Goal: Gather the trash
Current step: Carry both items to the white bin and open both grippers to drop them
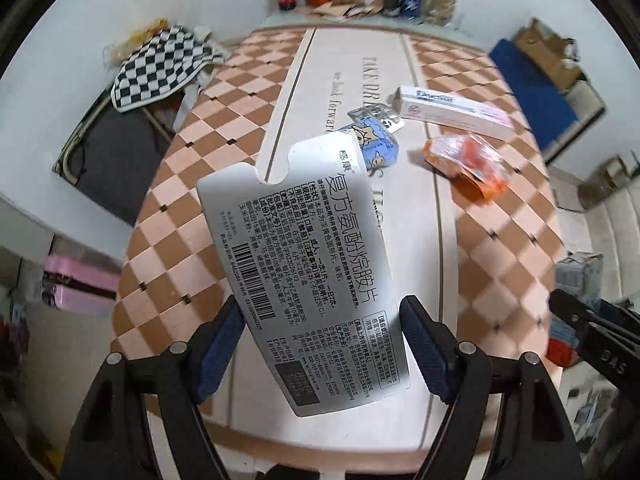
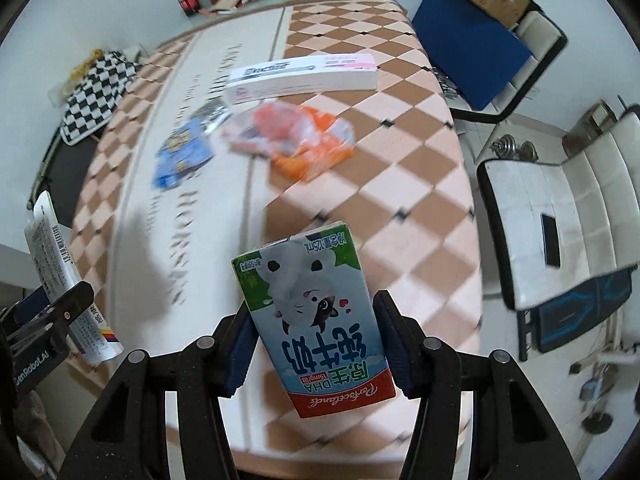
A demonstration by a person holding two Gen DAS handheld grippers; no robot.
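left gripper (image 1: 322, 344): clamps the flat pill box (image 1: 308, 276) above the bench (image 1: 192, 168), to carry it off.
right gripper (image 2: 314, 344): grips the milk carton (image 2: 316, 320) the same way.
left behind: orange wrapper (image 1: 466, 160), long box (image 1: 456, 112).

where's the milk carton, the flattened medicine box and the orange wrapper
milk carton (image 2: 316, 320), right wrist view, on its printed front face
flattened medicine box (image 1: 316, 272), left wrist view, on the text panel's middle
orange wrapper (image 1: 468, 160), left wrist view, on the crumpled plastic's middle
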